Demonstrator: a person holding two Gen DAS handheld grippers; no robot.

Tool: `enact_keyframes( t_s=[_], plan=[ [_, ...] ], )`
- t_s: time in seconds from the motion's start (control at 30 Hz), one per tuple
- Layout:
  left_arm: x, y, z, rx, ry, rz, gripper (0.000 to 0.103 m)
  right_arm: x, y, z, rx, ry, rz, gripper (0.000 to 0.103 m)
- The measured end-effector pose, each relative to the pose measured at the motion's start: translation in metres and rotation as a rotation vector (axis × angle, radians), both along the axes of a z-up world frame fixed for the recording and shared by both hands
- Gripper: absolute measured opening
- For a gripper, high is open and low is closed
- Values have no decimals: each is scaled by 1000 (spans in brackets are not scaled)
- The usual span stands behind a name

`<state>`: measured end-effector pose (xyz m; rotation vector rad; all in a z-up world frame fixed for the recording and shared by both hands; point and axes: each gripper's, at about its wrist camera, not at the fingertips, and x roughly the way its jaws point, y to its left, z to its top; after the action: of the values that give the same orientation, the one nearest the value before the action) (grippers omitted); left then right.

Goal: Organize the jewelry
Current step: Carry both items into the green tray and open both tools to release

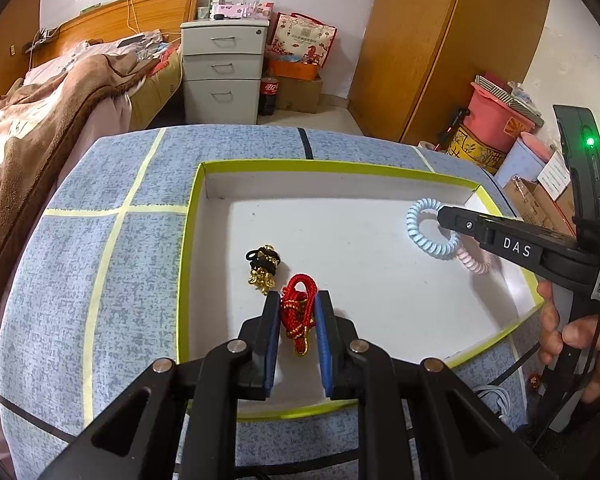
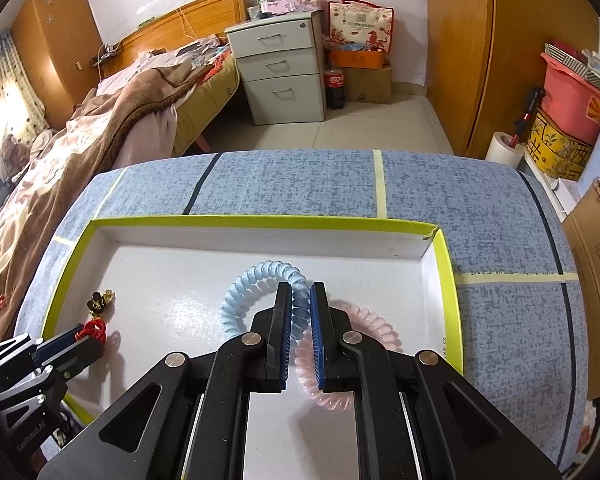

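Inside the tray [image 1: 204,216], the left gripper [image 1: 298,312] brackets a red cord [image 1: 298,308], fingers slightly apart. The right gripper [image 2: 301,304], nearly closed, straddles a blue coil [image 2: 236,300] overlapping a pink coil [image 2: 376,332].

Left gripper [image 1: 298,312]: matte black linkage arms, triangular cut-outs, four round silver pivot pins, blue ribbed pads lining jaws. Right gripper [image 2: 300,300]: same black build, same silver pins and blue pads; side view shows white "DAS" lettering, small screw near tip, green LED on upright black module, black cable, QR label. Bare-skinned hand [image 1: 572,344] on grip.
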<state>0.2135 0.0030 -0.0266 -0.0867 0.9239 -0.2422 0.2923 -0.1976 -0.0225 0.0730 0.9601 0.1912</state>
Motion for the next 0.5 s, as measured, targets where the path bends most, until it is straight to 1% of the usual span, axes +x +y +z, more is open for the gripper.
enact_keyframes(
  t_s=[0.17,0.2,0.23,0.27,0.33,0.5],
  plan=[
    [2,2,0,-15,4,-1,22,0,0,-1,1,0,3,10],
    [2,2,0,-17,5,0,26,0,0,-1,4,-1,6,10],
    [2,3,0,-18,4,1,30,0,0,-1,7,-1,7,12],
    [2,4,0,-20,5,1,32,0,0,-1,3,-2,3,13],
    [2,4,0,-20,5,3,33,0,-2,0,3,-6,-3,19],
    [-1,4,6,-30,-12,-4,38,-2,-5,4,10,-11,-14,22]
  ],
)
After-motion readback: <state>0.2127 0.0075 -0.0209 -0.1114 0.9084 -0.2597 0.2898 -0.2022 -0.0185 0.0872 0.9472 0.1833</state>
